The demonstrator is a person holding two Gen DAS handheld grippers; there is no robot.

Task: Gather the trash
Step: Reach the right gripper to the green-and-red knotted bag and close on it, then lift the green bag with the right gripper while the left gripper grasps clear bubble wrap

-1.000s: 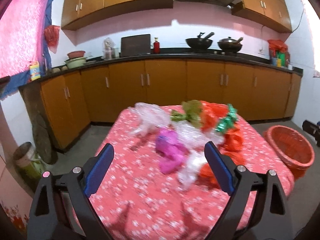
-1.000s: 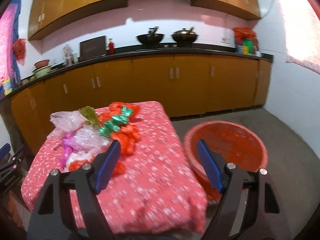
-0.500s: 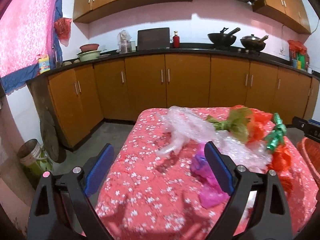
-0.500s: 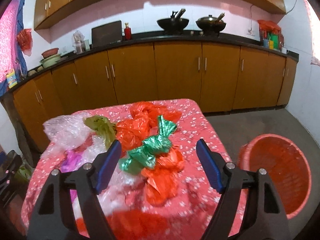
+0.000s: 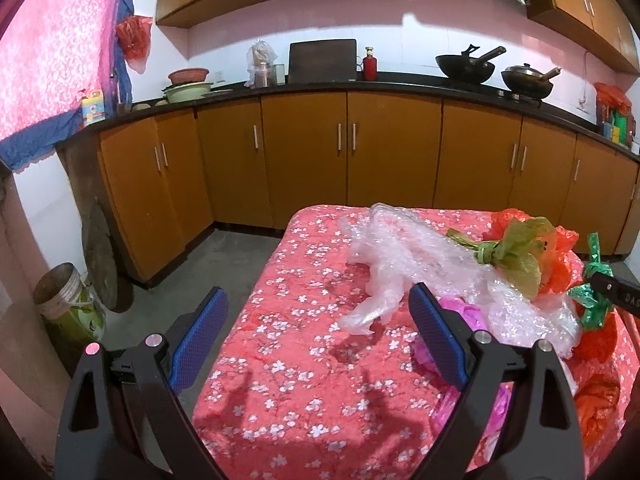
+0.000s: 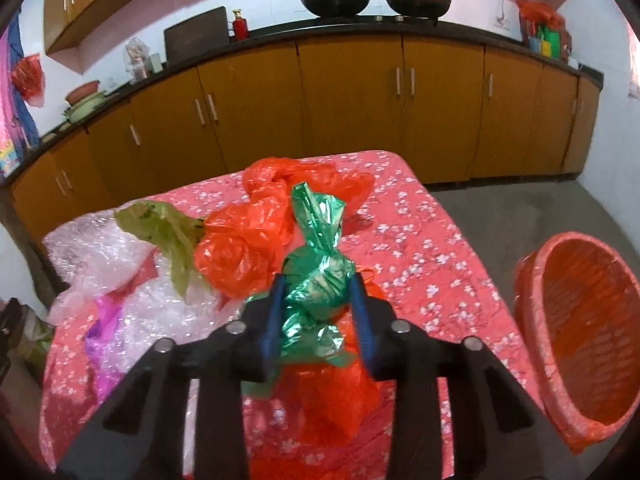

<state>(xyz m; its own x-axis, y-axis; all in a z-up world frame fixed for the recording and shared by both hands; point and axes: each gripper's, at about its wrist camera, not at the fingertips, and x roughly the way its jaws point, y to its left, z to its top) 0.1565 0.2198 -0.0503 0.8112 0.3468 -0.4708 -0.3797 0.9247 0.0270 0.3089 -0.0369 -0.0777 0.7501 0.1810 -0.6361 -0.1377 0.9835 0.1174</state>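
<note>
The right hand-held gripper (image 6: 318,304), its jaws having just been closing, appears to pinch the green foil wrapper (image 6: 318,276) atop the trash pile on the bench (image 6: 420,240), beside the red basket (image 6: 576,332), while the left hand-held gripper (image 5: 316,332) hovers wide and empty near the clear plastic (image 5: 400,252).

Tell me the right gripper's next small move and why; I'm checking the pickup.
Probably lift: the right gripper has just been closing, its pads now pinching the green wrapper. The red basket stands on the floor beside the table.
</note>
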